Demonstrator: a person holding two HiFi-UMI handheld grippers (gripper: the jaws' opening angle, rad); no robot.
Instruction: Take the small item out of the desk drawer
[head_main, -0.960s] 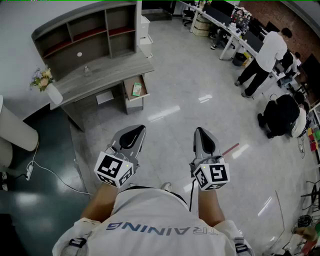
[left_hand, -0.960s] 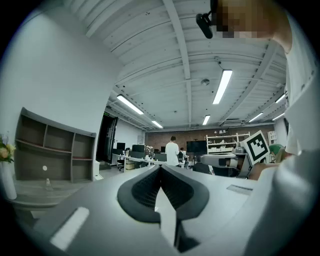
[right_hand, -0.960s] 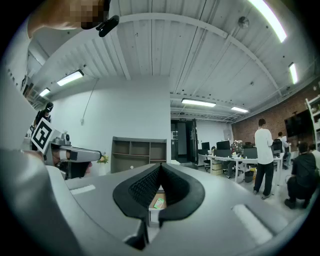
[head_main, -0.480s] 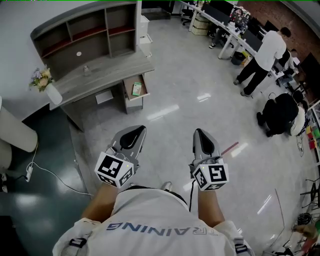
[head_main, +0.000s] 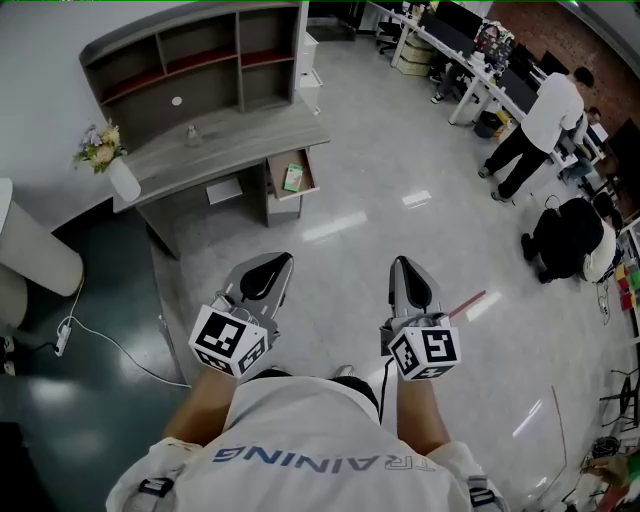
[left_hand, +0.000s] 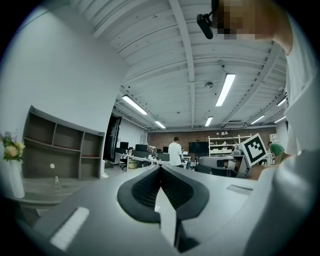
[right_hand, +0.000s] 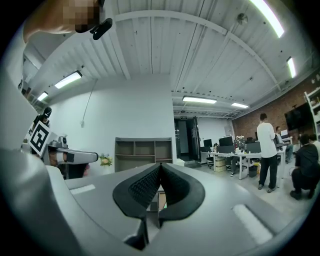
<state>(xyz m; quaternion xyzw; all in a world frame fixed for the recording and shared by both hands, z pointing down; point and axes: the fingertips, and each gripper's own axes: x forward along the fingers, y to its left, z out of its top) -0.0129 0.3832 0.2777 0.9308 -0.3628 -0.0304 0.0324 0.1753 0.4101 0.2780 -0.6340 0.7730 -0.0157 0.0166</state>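
Left claw (head_main: 281, 258) and right claw (head_main: 400, 262) are held out side by side over the glossy floor (head_main: 400, 160), each backed by its marker cube (head_main: 230, 340). In the left gripper view the left claw (left_hand: 160, 168) is seen closed: its dark ribbed pads (left_hand: 142, 187) are pressed together at the tips, and nothing is caught between them. The same is shown in the right gripper view, where the right claw (right_hand: 160, 165) is closed tip against tip and empty.

Now the target. The small item (head_main: 293, 178), a green packet, is lying inside the drawer (head_main: 272, 175), which is pulled out from under the right end of the grey tabletop (head_main: 240, 140). Both claws are kept well apart from it, with bare floor between. Through the slit below the right claw's pads the small item (right_hand: 162, 202) is probably glimpsed as a green sliver, though it is too small for certainty.

On the tabletop a small clear bottle (head_main: 192, 132) is stood near the middle, and a white vase of flowers (head_main: 112, 165) is set at the left end. A shelf unit (head_main: 190, 55) is raised along the back. A white cable (head_main: 100, 340) is trailed across the dark floor at the left. Far to the right, a person in a white shirt (head_main: 550, 110) is seen standing beside a row of work tables (head_main: 470, 60).
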